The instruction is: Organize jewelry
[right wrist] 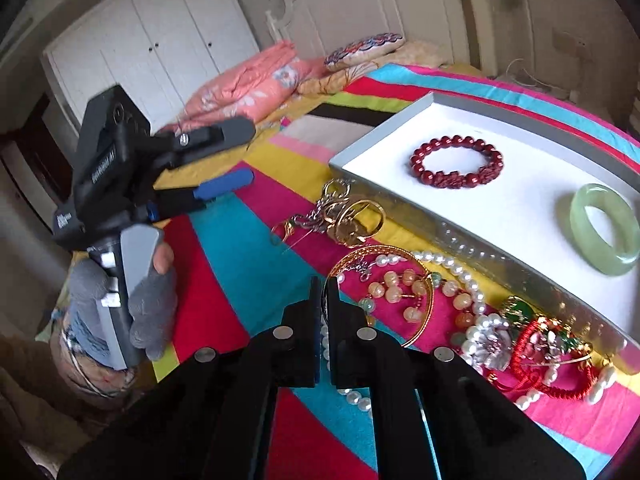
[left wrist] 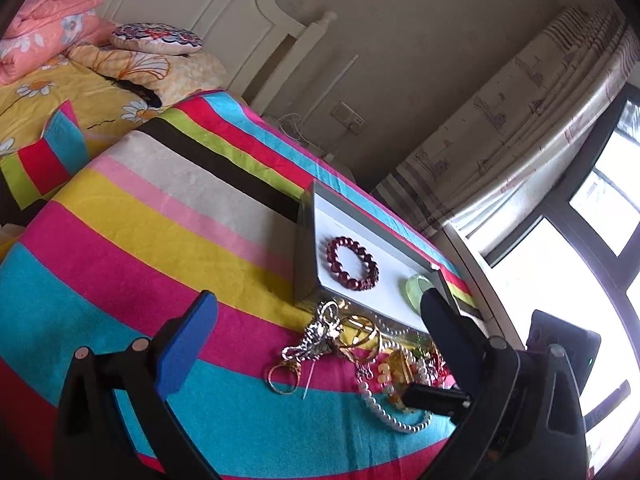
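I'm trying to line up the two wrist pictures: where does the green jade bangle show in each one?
Left wrist view: the green jade bangle lies at centre right, at the near end of the white tray, partly hidden behind the black right finger of the left gripper.
Right wrist view: the bangle is at the right edge, lying flat in the tray.
Shared landmark: the red bead bracelet, in the same tray beside the bangle.

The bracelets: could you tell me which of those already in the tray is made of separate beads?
The dark red bracelet, a ring of round beads farther along the tray; the pale green bangle is one smooth solid band.
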`<state>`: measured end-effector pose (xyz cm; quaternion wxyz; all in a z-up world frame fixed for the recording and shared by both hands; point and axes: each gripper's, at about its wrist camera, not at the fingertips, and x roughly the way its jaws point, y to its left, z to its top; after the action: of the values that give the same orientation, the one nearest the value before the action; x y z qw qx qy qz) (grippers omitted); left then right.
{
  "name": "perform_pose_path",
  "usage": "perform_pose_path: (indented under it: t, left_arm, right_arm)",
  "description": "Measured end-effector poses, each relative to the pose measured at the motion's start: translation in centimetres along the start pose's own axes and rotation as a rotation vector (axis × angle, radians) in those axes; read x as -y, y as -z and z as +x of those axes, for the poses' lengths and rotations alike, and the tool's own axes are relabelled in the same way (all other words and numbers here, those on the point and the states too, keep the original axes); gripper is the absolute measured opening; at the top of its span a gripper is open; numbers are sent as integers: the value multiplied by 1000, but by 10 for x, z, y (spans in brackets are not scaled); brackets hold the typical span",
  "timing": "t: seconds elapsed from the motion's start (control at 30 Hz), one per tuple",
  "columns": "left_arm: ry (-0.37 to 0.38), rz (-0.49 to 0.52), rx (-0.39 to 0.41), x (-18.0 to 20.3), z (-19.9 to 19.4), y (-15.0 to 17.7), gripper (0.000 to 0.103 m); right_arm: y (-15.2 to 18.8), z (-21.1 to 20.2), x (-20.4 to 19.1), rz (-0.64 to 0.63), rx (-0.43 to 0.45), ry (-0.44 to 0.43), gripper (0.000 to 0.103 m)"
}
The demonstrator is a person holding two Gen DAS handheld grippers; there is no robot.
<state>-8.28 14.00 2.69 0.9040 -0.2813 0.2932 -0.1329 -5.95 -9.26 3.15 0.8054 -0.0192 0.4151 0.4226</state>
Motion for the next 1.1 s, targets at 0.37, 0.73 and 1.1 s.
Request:
perform_pose_path:
  t: [0.37, 0.73, 1.1]
  left_arm:
    - [-41, 325, -118, 56, 26, 20, 99]
    - [-213, 600, -227, 98, 72, 39, 44]
    - [-177, 576, -212, 91, 67, 38, 17]
  right_arm:
    - [17, -49, 26, 133, 208, -12, 4]
    - [23, -65, 33, 163, 286, -16, 4]
    - [28, -72, 30, 152, 297, -10, 4]
